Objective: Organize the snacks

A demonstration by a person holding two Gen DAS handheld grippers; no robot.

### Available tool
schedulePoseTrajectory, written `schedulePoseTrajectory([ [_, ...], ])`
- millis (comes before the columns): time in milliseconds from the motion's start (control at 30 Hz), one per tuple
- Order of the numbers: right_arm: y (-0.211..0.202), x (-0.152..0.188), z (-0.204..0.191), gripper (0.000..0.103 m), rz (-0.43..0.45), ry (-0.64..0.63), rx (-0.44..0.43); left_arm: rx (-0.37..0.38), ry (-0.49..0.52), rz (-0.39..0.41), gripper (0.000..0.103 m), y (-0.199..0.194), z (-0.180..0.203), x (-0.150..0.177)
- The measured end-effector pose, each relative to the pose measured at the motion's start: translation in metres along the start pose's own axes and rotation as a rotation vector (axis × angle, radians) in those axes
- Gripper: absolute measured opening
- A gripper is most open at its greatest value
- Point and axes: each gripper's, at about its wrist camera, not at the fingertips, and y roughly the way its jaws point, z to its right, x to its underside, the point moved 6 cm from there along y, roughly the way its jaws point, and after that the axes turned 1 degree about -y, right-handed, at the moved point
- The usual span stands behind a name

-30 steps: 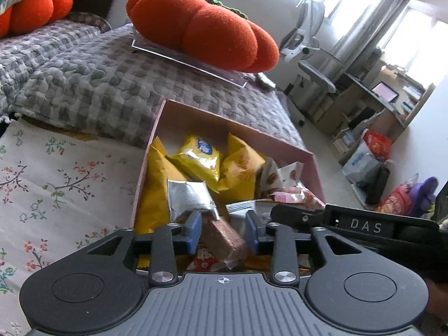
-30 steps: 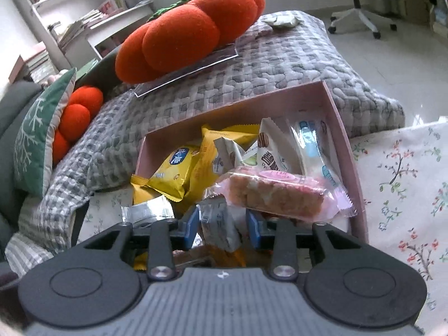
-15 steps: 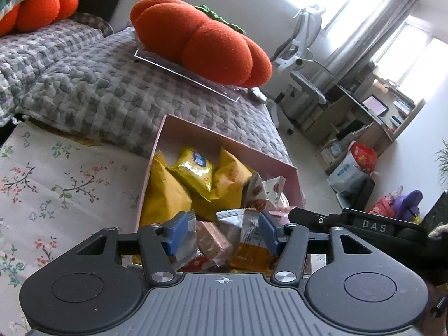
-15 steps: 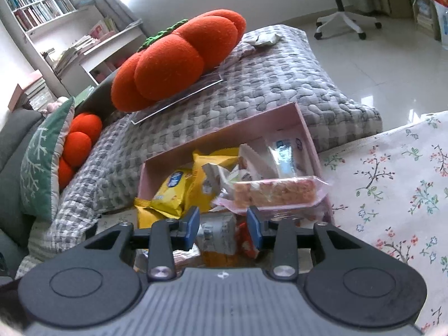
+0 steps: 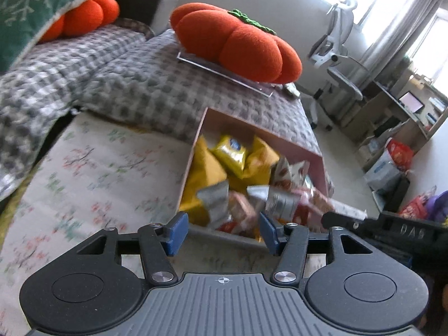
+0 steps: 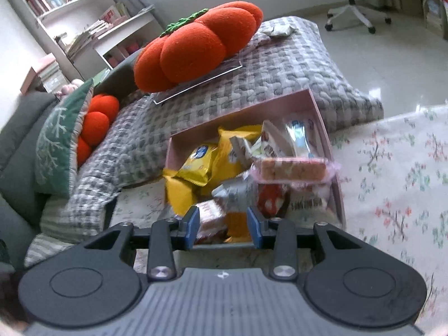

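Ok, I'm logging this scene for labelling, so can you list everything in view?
Pink cardboard box: one, on the flowered cloth, holding the snacks.
Yellow snack packets: several, at the box's left side.
Pink-wrapped biscuit bar: one, lying across the top of the pile.
Silver foil packets: at least two, near the box's front.
Large orange pumpkin cushion: one, on a clear tray on the grey checked blanket.
Small orange cushion: one, behind a green pillow.
White floral cloth: one, under the box.
Left tongs: open, empty.
Right tongs: open, empty.
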Motion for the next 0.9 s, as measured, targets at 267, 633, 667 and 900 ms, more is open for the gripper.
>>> schedulePoseTrajectory([
  [267, -0.035, 0.037, -0.022, 0.042, -0.011, -0.085, 0.057, -0.081, 0.105, 0.006, 0.058, -0.046, 0.006, 0.036],
  [633, -0.053, 0.082, -0.013, 0.070, -0.031, -0.117, 0.199, -0.134, 0.195, 0.003, 0.084, -0.069, 0.007, 0.060],
  [667, -0.054, 0.083, -0.012, 0.075, -0.036, -0.124, 0.206, -0.144, 0.206, 0.000, 0.087, -0.067, 0.005, 0.062],
  [900, -0.053, 0.091, -0.007, 0.096, -0.077, -0.221, 0.290, -0.215, 0.219, -0.027, 0.099, -0.051, -0.006, 0.064],
])
